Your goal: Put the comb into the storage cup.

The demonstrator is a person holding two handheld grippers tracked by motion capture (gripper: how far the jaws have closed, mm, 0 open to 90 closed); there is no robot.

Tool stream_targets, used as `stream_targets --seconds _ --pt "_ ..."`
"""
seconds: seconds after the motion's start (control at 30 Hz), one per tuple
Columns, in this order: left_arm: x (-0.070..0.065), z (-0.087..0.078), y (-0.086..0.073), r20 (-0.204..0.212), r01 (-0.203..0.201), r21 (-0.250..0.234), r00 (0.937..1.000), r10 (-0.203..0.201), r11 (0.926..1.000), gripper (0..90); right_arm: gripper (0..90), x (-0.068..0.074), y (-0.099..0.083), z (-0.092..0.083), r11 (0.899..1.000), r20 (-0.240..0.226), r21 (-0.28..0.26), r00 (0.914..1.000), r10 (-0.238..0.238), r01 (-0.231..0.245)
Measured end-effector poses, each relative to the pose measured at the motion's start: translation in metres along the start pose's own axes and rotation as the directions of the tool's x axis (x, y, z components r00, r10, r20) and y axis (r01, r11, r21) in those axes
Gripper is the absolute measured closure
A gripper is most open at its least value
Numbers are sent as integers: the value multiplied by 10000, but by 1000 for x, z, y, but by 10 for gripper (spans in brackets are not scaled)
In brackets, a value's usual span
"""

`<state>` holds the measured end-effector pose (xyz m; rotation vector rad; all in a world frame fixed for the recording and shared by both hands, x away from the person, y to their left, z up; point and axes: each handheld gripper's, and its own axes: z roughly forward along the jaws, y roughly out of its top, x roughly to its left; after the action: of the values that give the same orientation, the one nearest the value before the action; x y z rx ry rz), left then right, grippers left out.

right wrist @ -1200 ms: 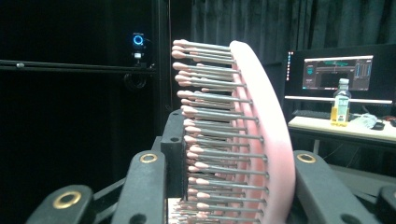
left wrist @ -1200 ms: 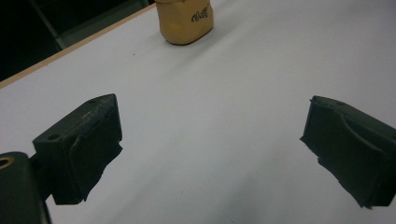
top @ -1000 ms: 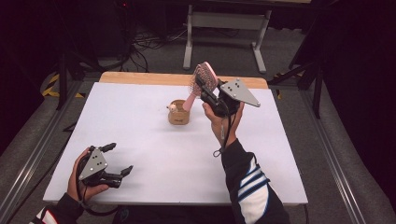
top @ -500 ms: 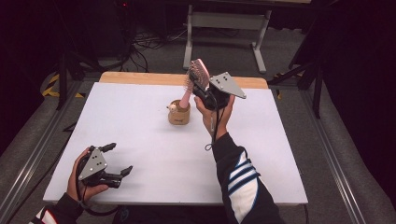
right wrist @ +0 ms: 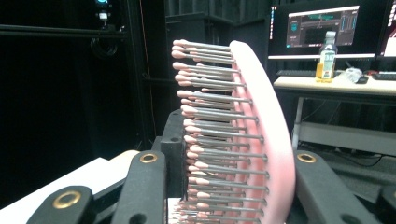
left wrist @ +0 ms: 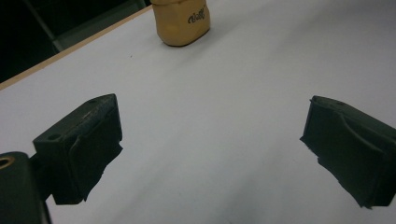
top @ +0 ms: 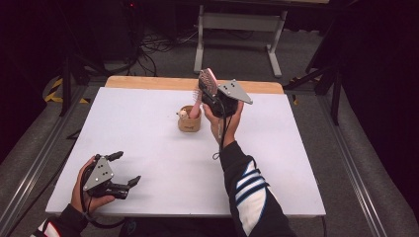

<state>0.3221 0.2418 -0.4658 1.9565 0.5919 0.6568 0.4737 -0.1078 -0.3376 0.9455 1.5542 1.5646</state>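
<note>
A pink hairbrush [top: 207, 82] with metal bristles stands head-up over the middle back of the white table [top: 138, 128]. My right gripper [top: 213, 97] is shut on the brush head. The pink handle [top: 196, 105] slants down to the mouth of a small tan cup [top: 189, 124]. In the right gripper view the brush [right wrist: 254, 130] rises between the jaws of the right gripper [right wrist: 224, 186], bristles to the left. My left gripper [top: 127, 168] rests at the table's front left, open, with nothing between its pads [left wrist: 88, 140]. The cup [left wrist: 182, 21] stands far ahead of it.
A wooden strip [top: 148, 82] edges the table's back. Behind it are a metal stand [top: 237, 24] and cables on the floor. Black rails run along both sides of the table. A desk with a monitor [right wrist: 322, 25] and a bottle [right wrist: 327, 56] lies beyond.
My right gripper has moved left and down with the hairbrush, bringing its handle closer over the cup. The left gripper has stayed put.
</note>
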Motion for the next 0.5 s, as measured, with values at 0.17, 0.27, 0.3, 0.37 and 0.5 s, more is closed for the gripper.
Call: stream_targets --seconds 0.17,0.27,0.3,0.37,0.5 --pt "0 0 0 -8 -45 -1 10000 45 10000 56 639 2 -10 2 9997 -57 250 10000 9 -7" --pt "1 0 0 -33 -67 14 10000 67 10000 56 638 2 -16 3 9994 -98 356 9999 51 -48" --pt "1 0 0 -25 -38 8 10000 39 10000 57 638 3 -17 3 9993 -115 373 9999 74 -70" --pt "0 0 0 -2 -60 35 10000 60 10000 57 638 4 -20 3 9990 -109 430 9999 82 -78" --pt "0 1 0 13 -109 119 9999 109 9999 56 637 6 -25 4 9987 -169 516 9999 15 -6"
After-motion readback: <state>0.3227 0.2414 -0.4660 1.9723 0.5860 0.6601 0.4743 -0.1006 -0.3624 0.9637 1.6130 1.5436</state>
